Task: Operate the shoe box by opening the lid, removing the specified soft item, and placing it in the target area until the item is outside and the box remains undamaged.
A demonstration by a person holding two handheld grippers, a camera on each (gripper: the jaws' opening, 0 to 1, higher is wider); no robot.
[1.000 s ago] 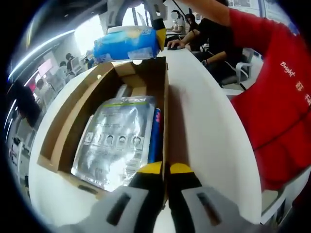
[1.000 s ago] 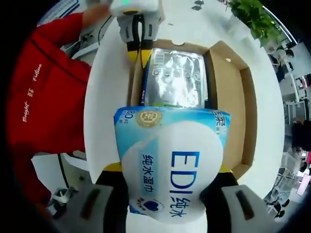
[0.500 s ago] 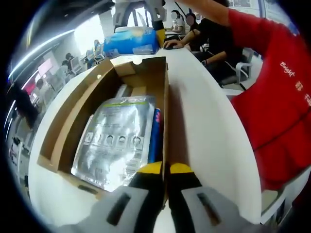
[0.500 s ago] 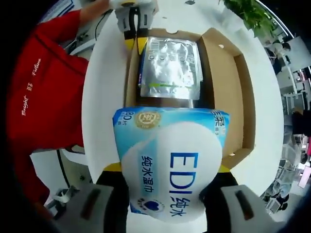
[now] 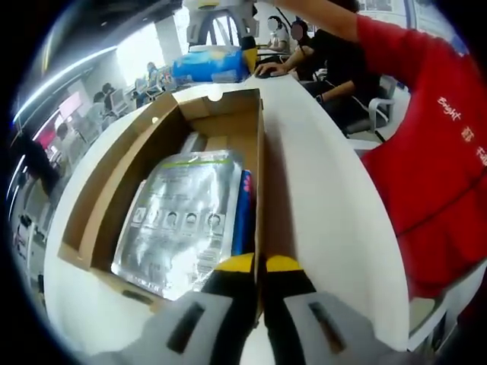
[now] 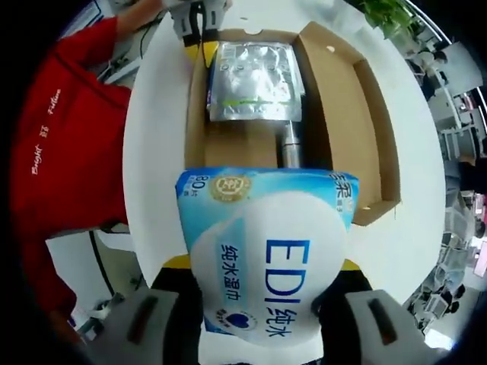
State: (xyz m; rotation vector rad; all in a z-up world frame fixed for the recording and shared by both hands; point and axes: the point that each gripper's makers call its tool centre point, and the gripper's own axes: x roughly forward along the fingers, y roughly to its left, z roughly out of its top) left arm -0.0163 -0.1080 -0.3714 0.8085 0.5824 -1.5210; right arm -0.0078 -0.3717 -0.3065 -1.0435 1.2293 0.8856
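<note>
1. The left tongs [image 5: 259,266] are clamped on the near wall of the box [image 5: 99,182], pinning it to the white desk [image 5: 319,190]. The box is open, with a silver pouch [image 5: 186,213] lying flat inside and a small cylinder [image 6: 289,148] beside it.
2. The right tongs [image 6: 262,266] are clamped on the wipes [image 6: 266,251], a soft blue-and-white pack, held in the air over the far end of the box (in the left gripper view it sits small, beyond the far wall [image 5: 209,66]).
3. The pack is out of the box but not yet set down; the target area cannot be told from these views.
4. Risks, as I judge them: the squashy pack could slip or sag from the tongs if the squeeze eases; lowering it too near could knock the far wall or the side flap [image 6: 373,129]; the left tongs' pinch could crease or tear the cardboard if the box is tugged.
</note>
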